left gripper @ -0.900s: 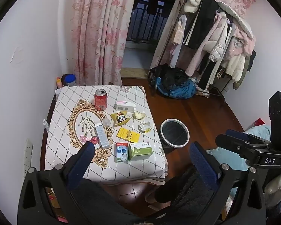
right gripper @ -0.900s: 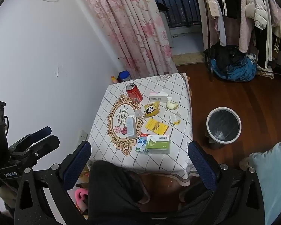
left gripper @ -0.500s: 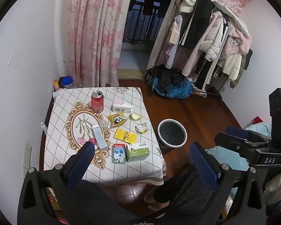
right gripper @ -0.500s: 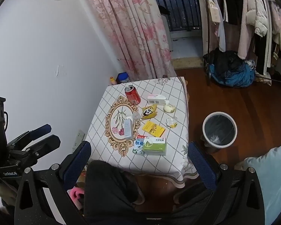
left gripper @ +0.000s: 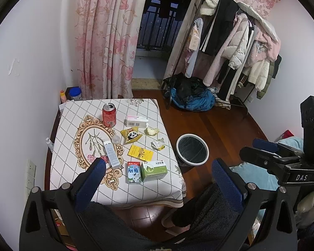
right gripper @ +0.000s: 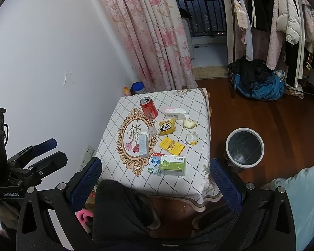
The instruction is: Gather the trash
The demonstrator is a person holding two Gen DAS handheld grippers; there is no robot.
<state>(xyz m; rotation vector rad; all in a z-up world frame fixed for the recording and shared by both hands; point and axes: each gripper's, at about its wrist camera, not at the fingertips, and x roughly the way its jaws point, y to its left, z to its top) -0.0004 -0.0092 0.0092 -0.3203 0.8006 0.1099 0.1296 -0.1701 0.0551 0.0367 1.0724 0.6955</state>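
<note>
Left gripper [left gripper: 159, 176] jaws spread wide, nothing between them, held high above the near edge of the table [left gripper: 77, 113]; right gripper [right gripper: 155, 176] likewise wide apart and empty, also well above the table. Trash on the tablecloth: red can [left gripper: 109, 115] upright at the far side; white box [left gripper: 136, 121] beside it; panda wrapper [left gripper: 131, 135], yellow packet [left gripper: 140, 153], crumpled wrapper [left gripper: 157, 144] mid-table; milk carton [left gripper: 134, 172] touching green box [left gripper: 154, 170] at the near edge. Bin [left gripper: 192, 150] on the floor just right of the table, open.

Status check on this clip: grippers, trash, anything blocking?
Left gripper and right gripper open, empty, above the table. Can, wrappers, cartons untouched. Bin on the floor beside it. Nothing blocking.
</note>
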